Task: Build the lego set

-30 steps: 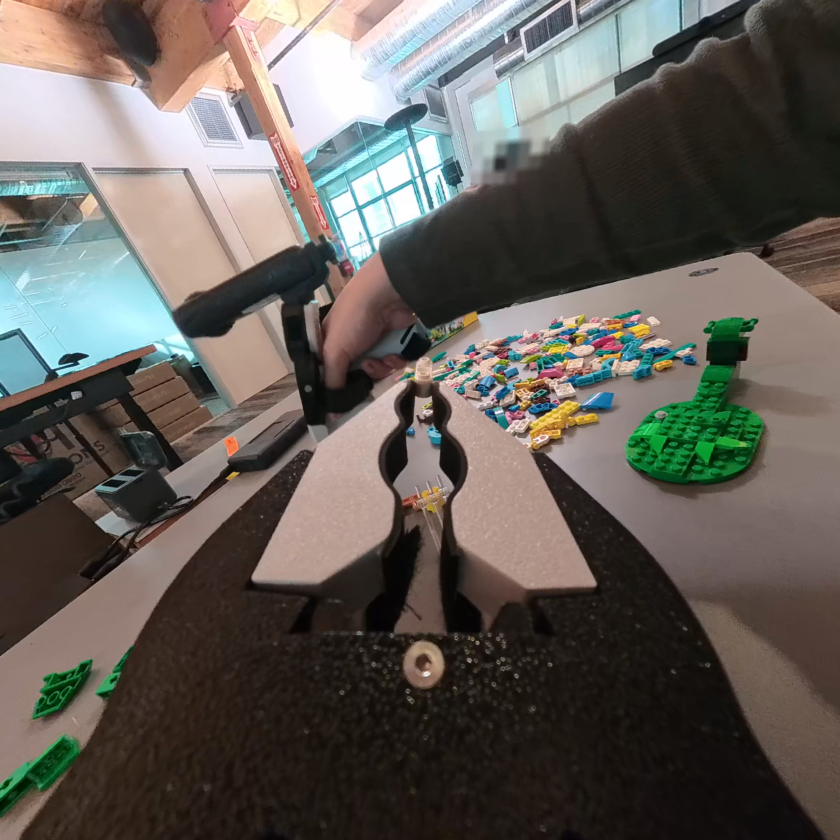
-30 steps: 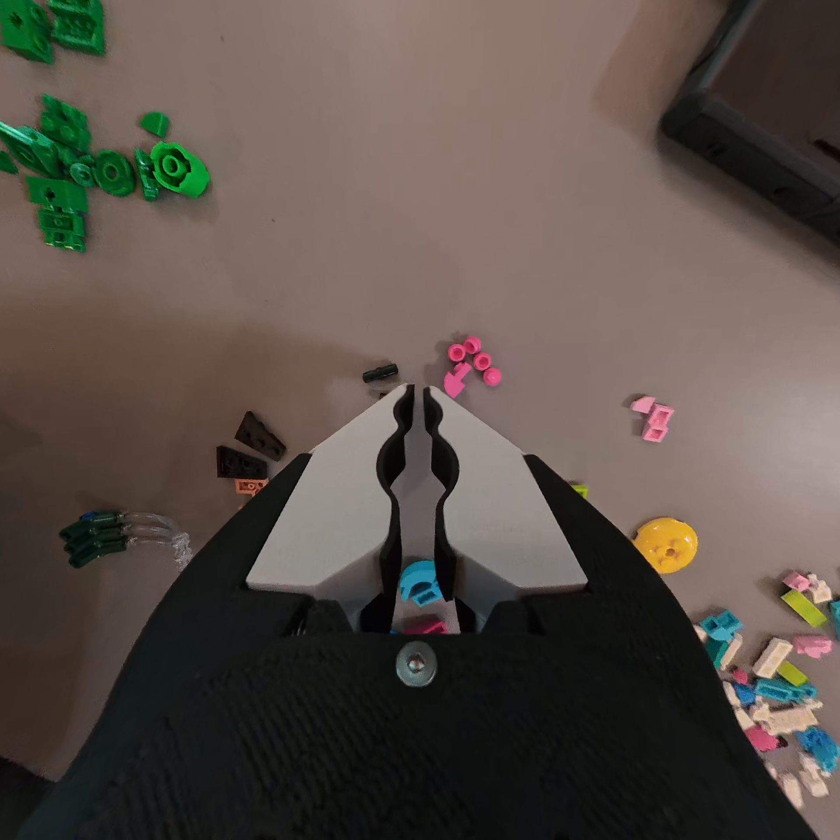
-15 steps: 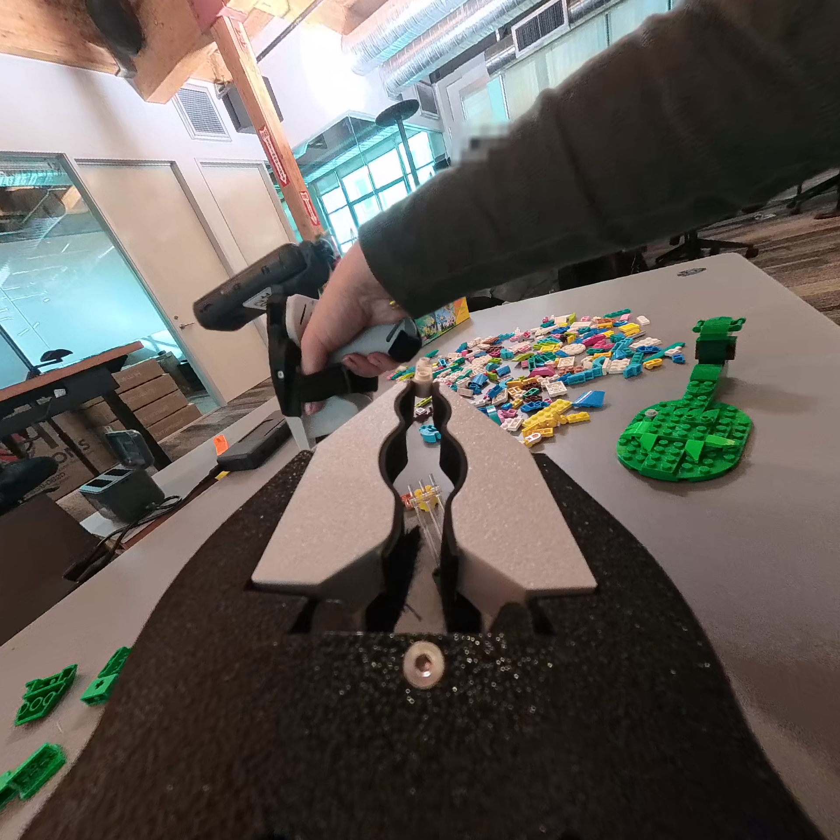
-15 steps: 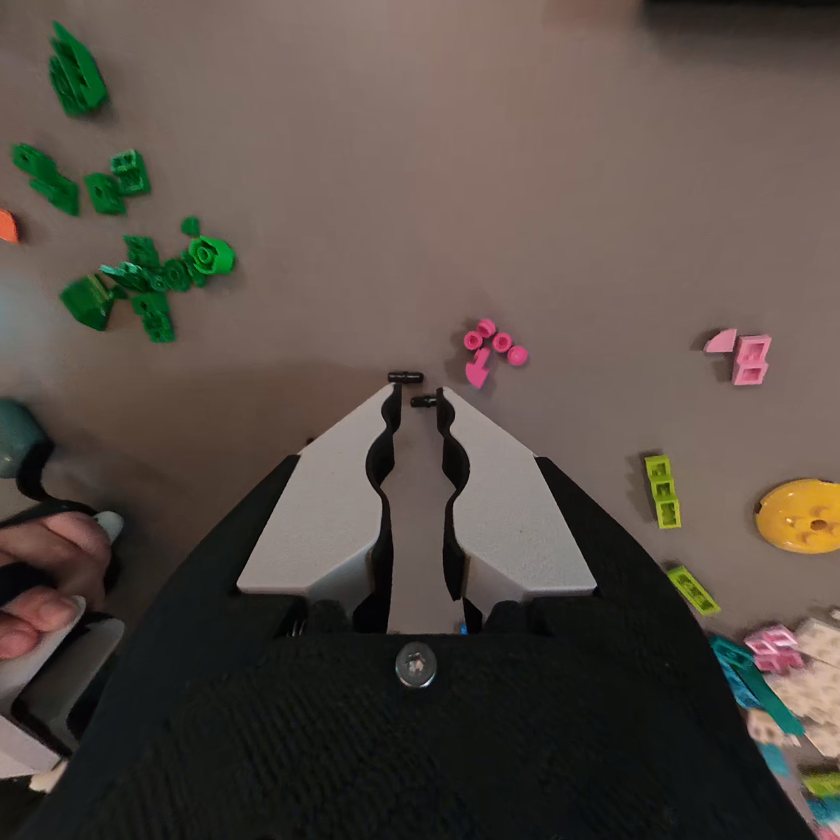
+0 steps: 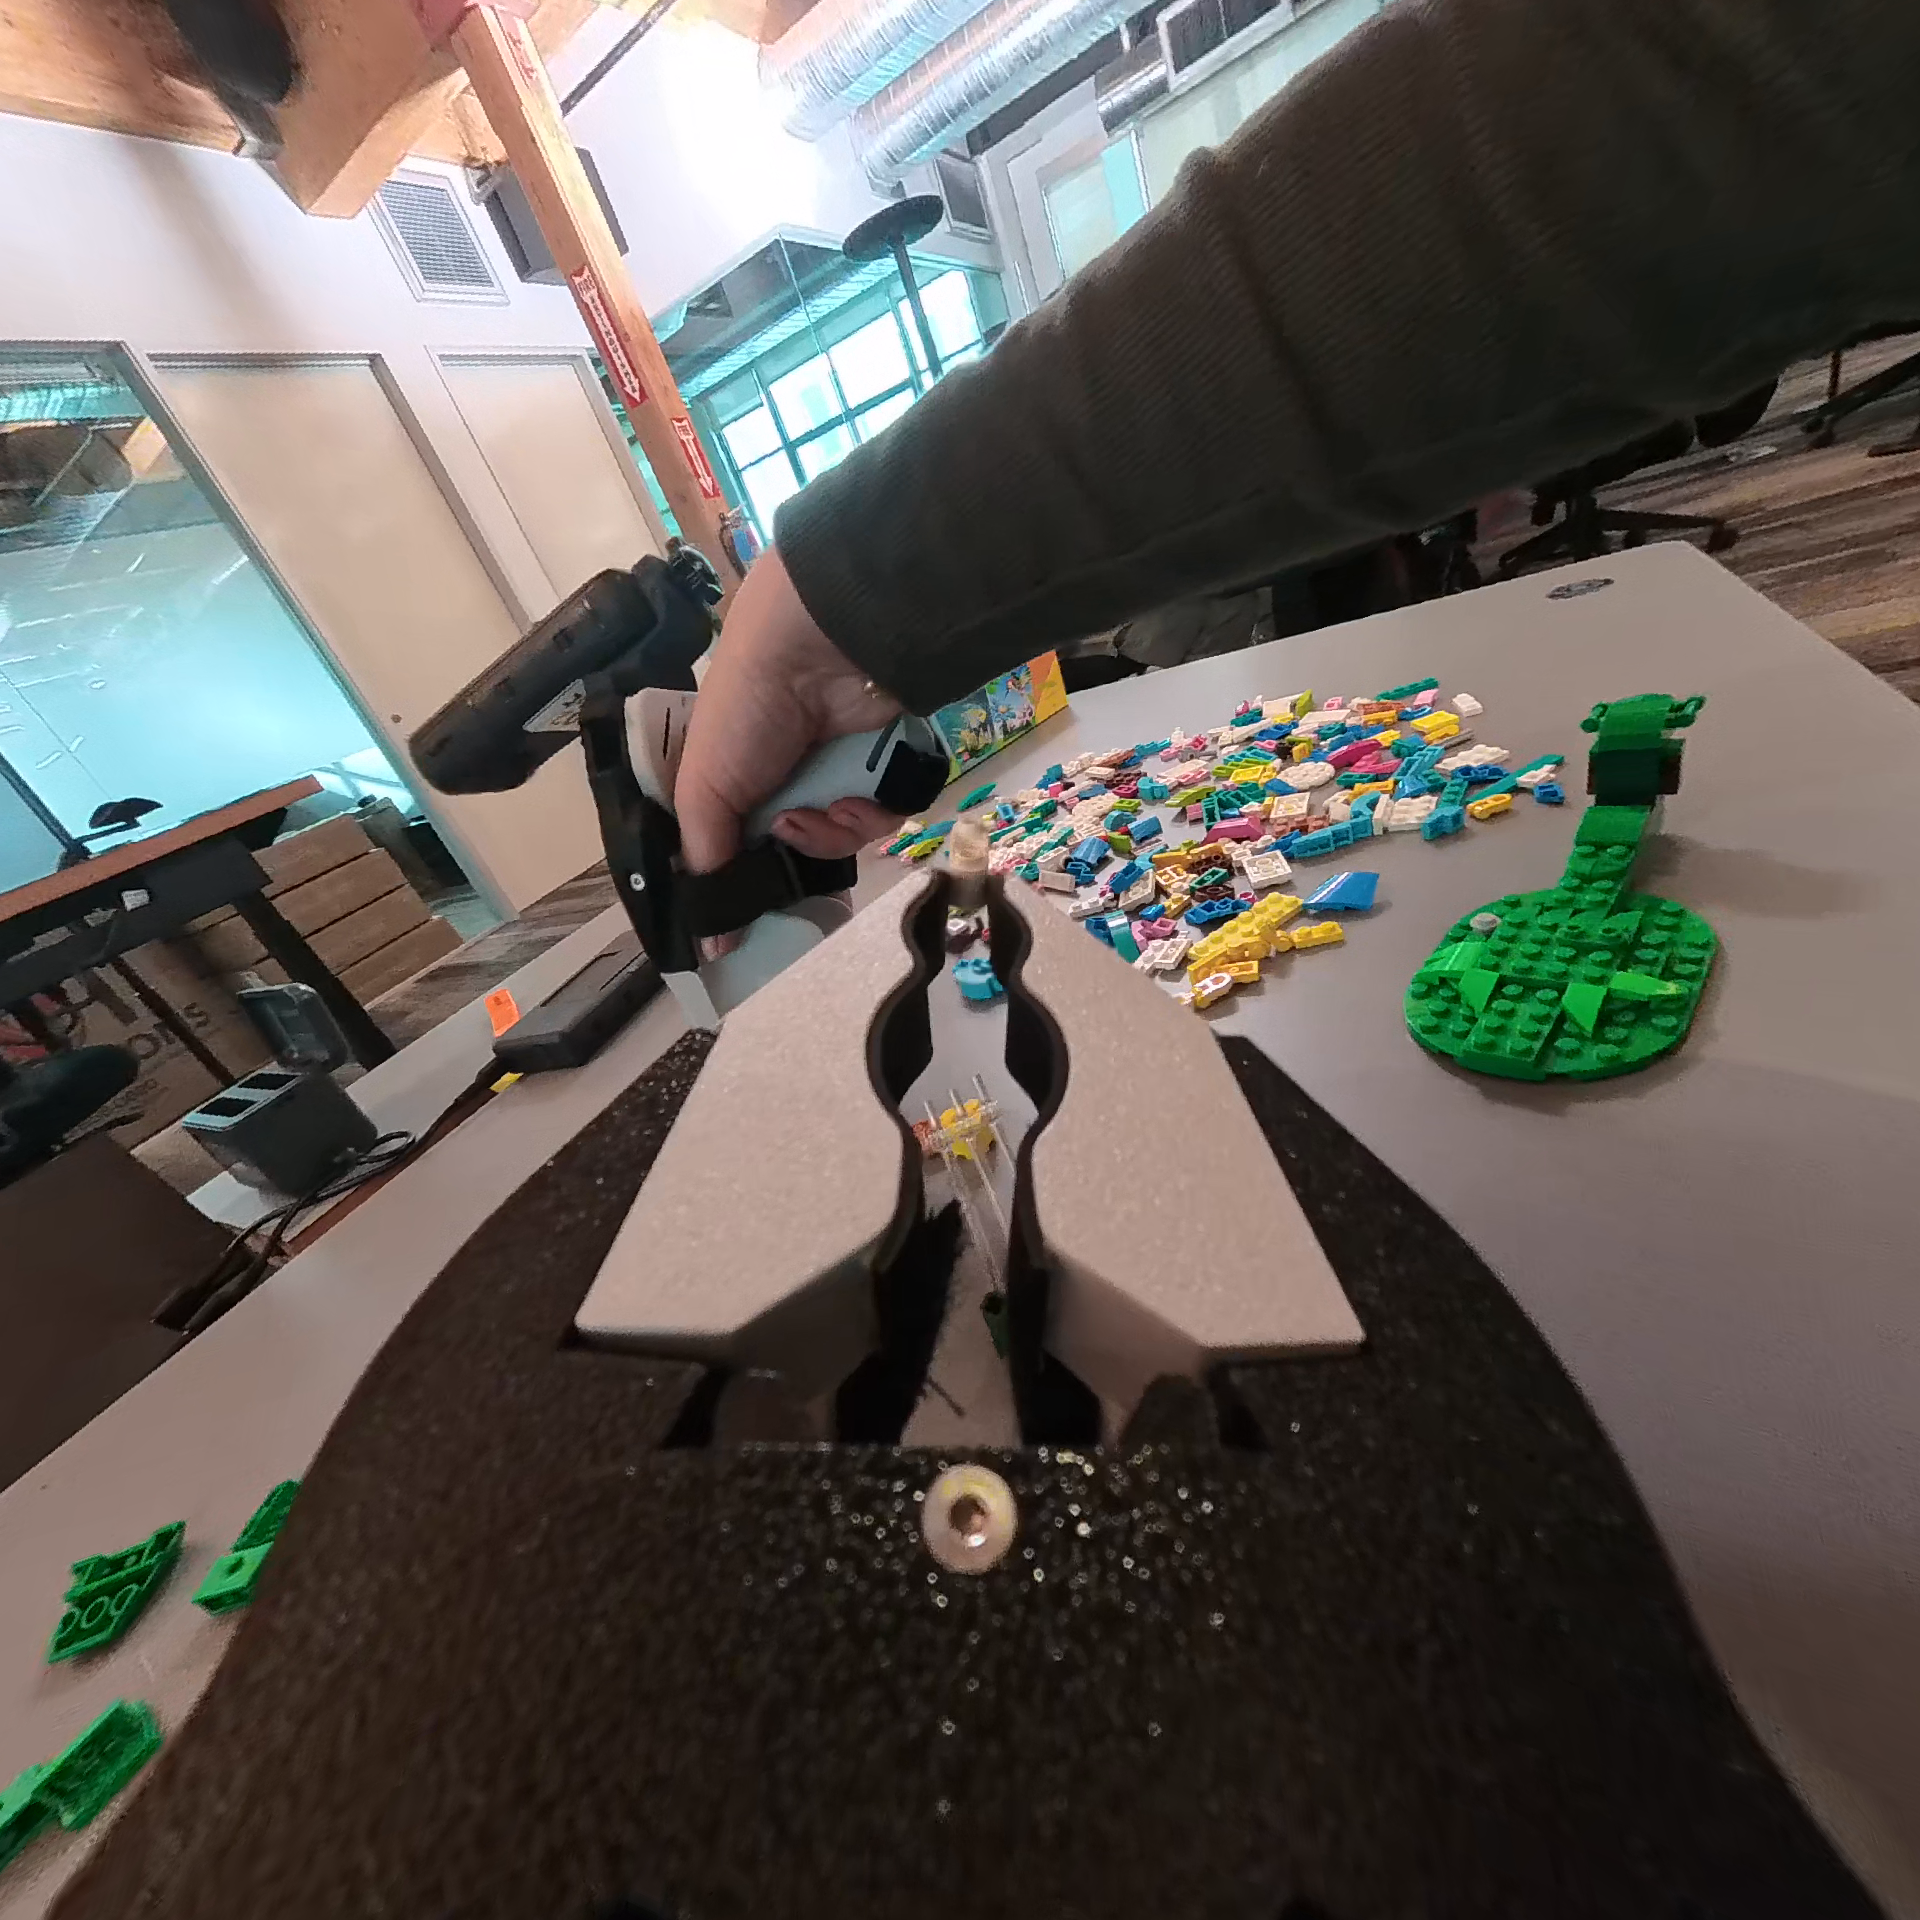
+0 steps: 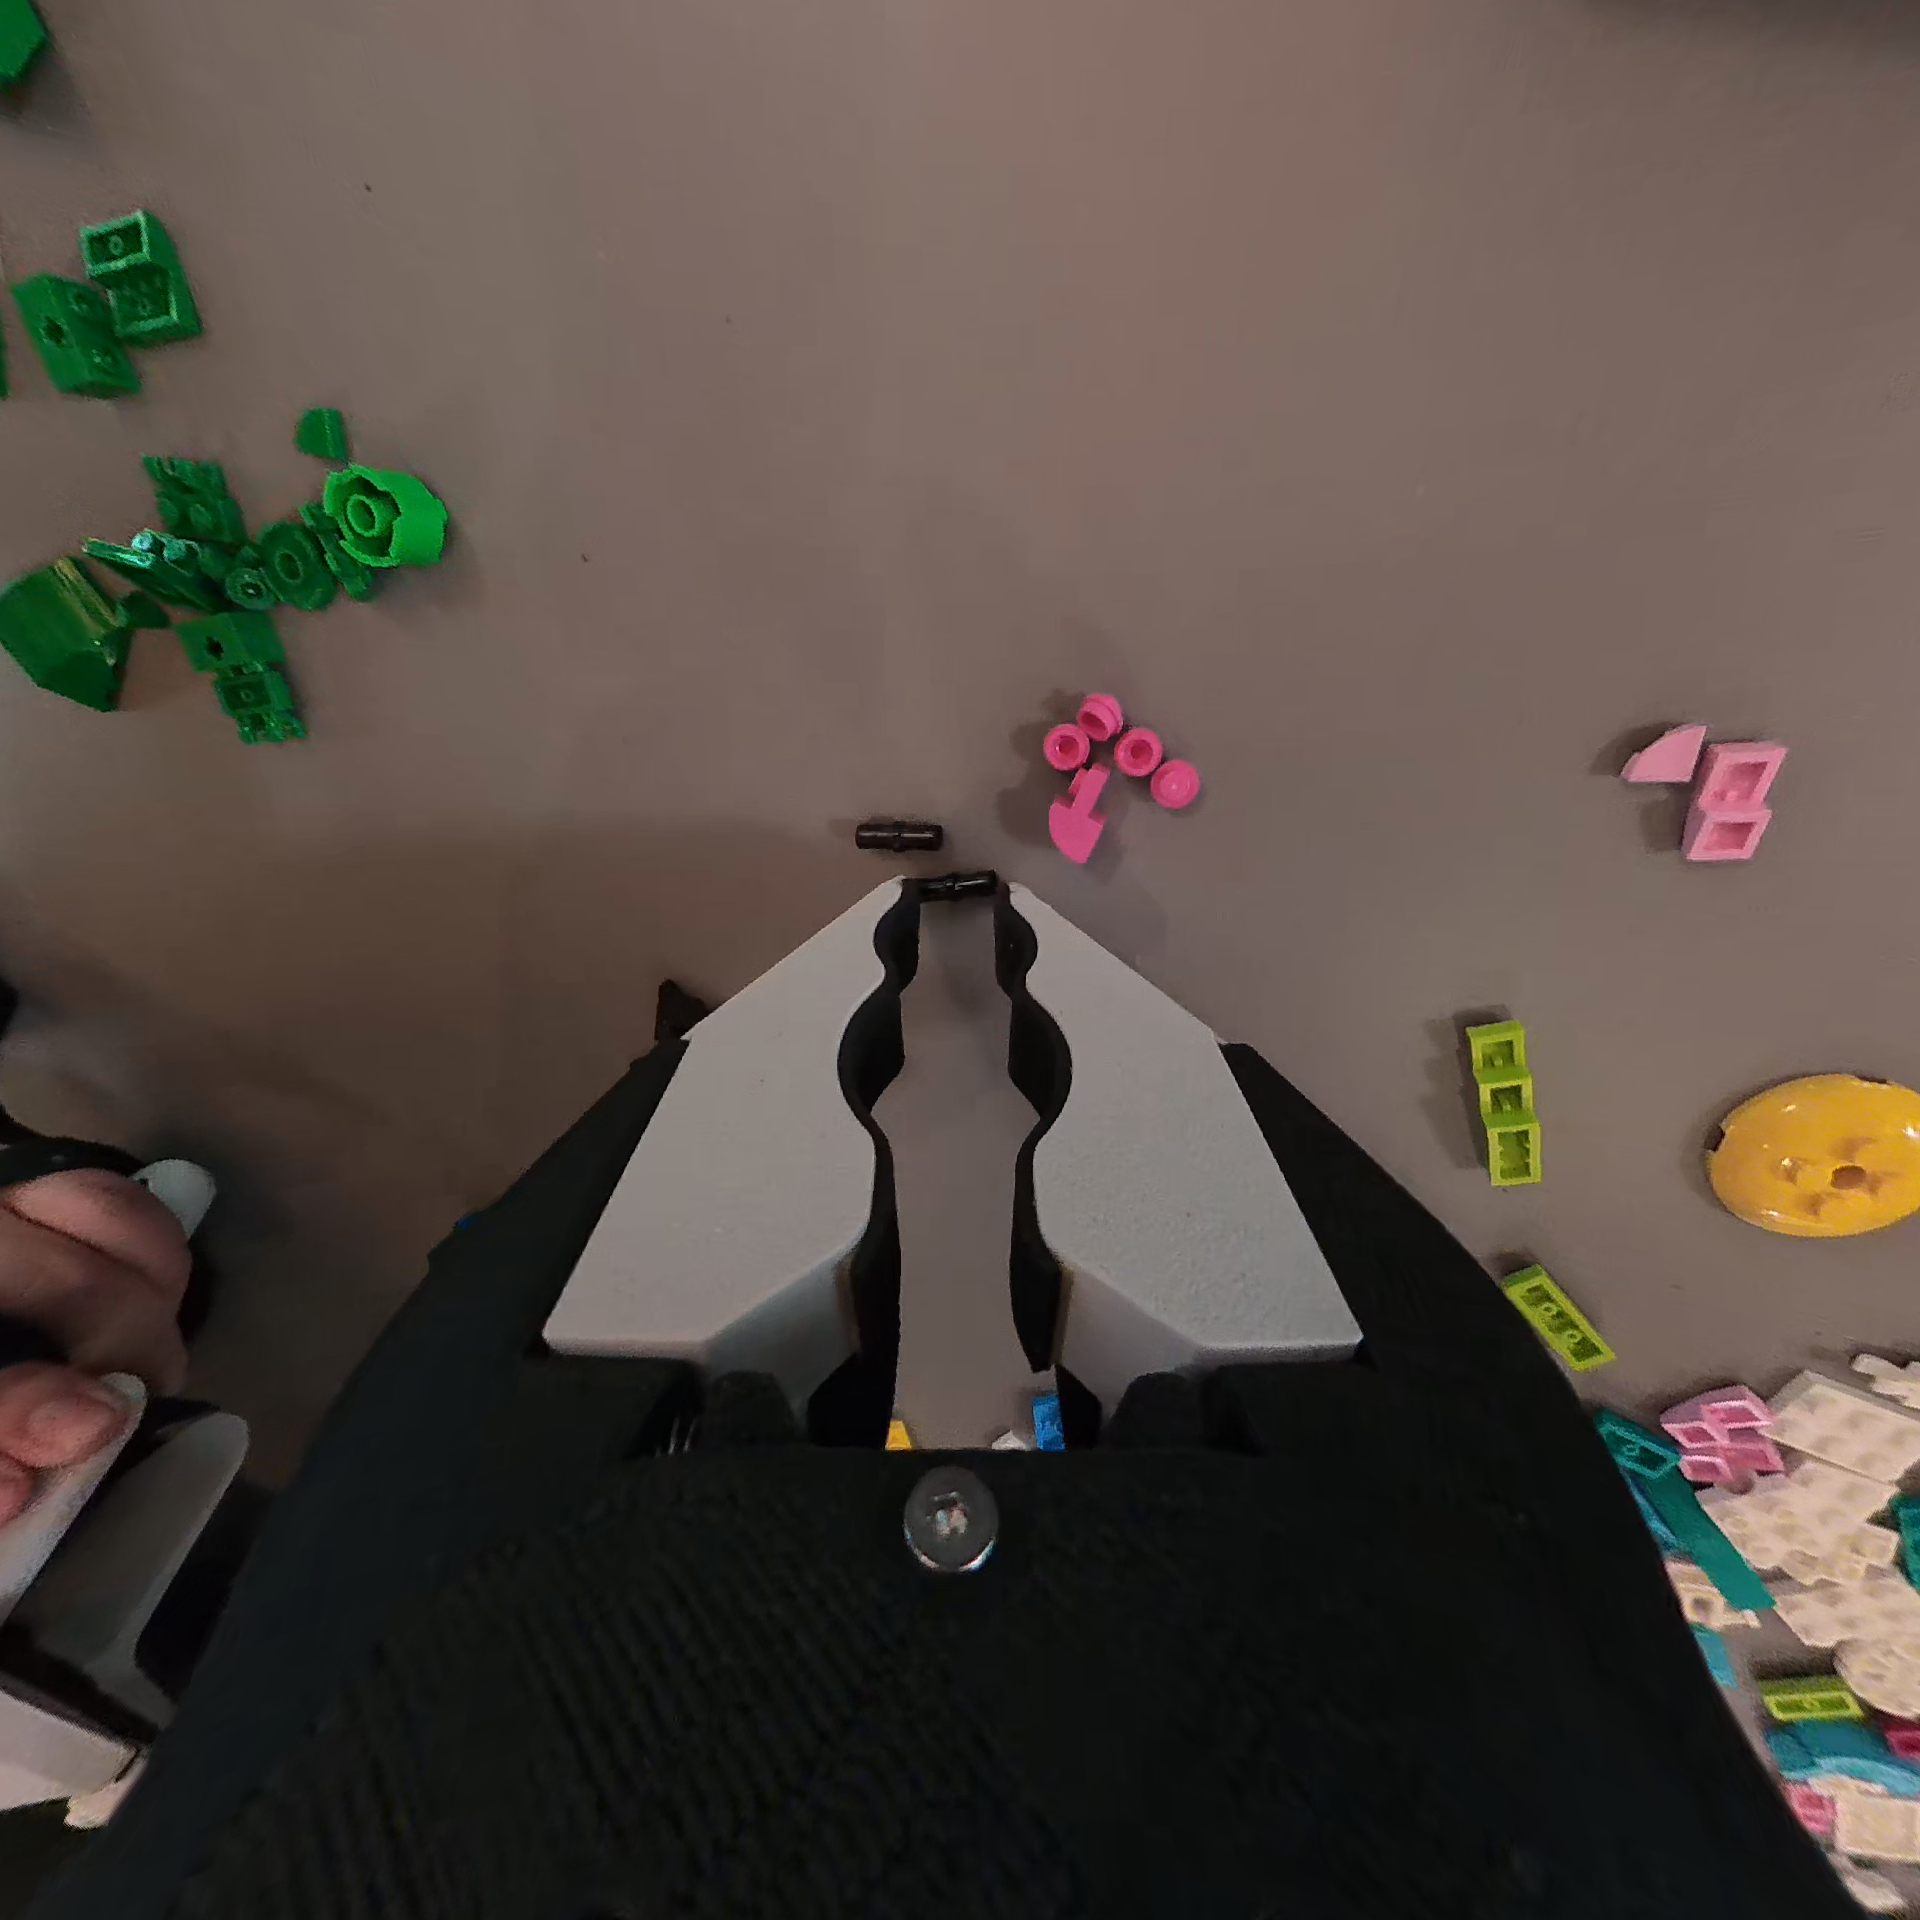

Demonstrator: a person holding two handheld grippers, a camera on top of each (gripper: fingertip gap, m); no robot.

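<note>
My left gripper point(image 5: 964, 883) is shut on a small pale round piece point(image 5: 964, 844) pinched at its tips, held above the grey table point(image 5: 1558, 1299). My right gripper point(image 6: 950, 896) is open and low over the table, with a small black pin point(image 6: 951, 885) lying crosswise between its fingertips. A second black pin point(image 6: 899, 835) lies just beyond it. The green round plate build with a stalk point(image 5: 1558, 977) stands at the right in the left wrist view. The right gripper, held in a hand point(image 5: 769, 758), also shows in that view.
A pile of mixed coloured bricks point(image 5: 1247, 831) lies beyond the left gripper. Near the right gripper are pink studs point(image 6: 1117, 769), light pink bricks point(image 6: 1714, 790), lime bricks point(image 6: 1501, 1101), a yellow dome point(image 6: 1813, 1153) and loose green pieces point(image 6: 260, 582). A hand point(image 6: 73, 1299) is at left. My hands' fingertips stand some 20 cm from each other. The left gripper is farther from the yellow dome point(image 6: 1813, 1153), some 30 cm, than the right, some 15 cm.
My right gripper has opened and moved over to the black pins; one pin now lies between its tips. My left gripper still holds the pale piece and has barely moved.
</note>
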